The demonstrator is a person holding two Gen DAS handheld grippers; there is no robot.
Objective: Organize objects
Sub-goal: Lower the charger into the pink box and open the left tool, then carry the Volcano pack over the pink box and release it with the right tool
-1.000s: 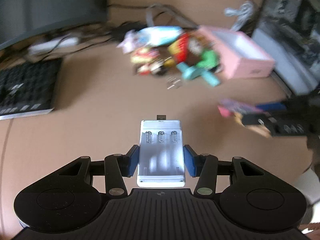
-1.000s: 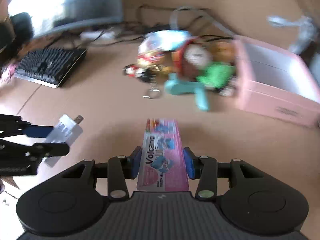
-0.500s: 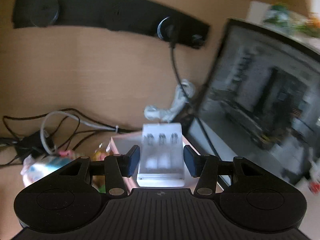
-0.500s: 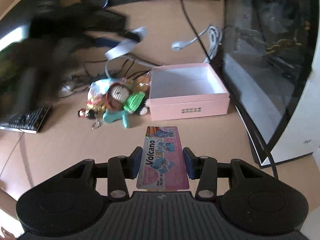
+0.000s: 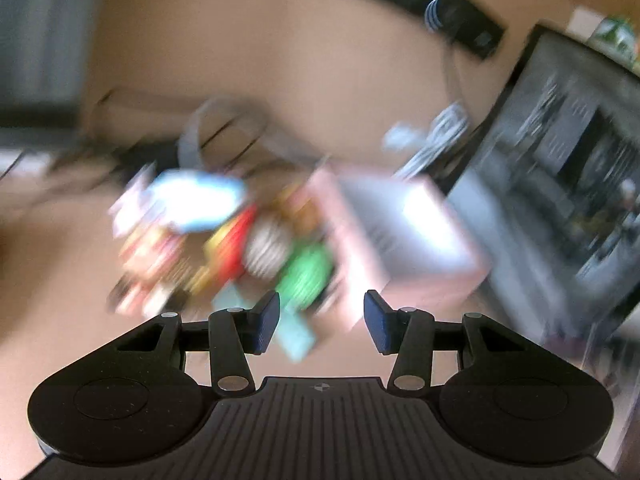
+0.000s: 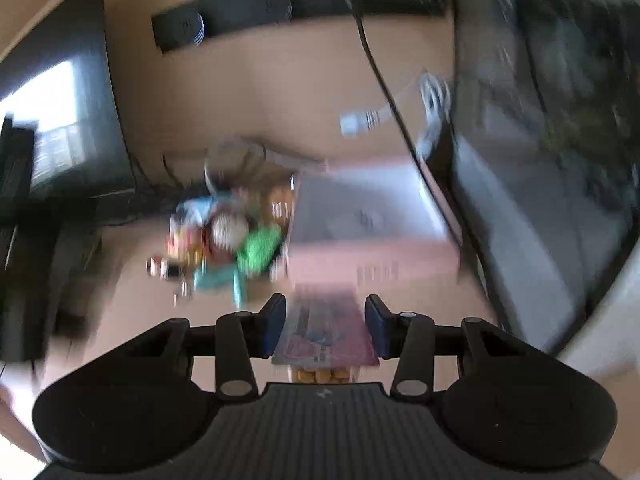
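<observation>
Both views are blurred by motion. My left gripper (image 5: 320, 322) is open and empty, above the desk in front of the pink box (image 5: 404, 236) and the pile of small toys and packets (image 5: 224, 240) to the box's left. My right gripper (image 6: 326, 326) is shut on a pink snack packet (image 6: 326, 332) and holds it just in front of the pink box (image 6: 372, 232). A grey-white shape lies inside the box; I cannot tell what it is. The toy pile (image 6: 228, 240) lies left of the box.
A computer case with a glass side (image 5: 568, 184) stands right of the box. A black power strip (image 6: 296, 8) is on the back wall, with a cable (image 6: 384, 80) hanging down. A monitor (image 6: 60, 120) stands at the left.
My left gripper no longer holds the white battery charger and now stands open and empty. It has tilted down toward the toy pile. The right gripper moved closer to the box with the packet.
</observation>
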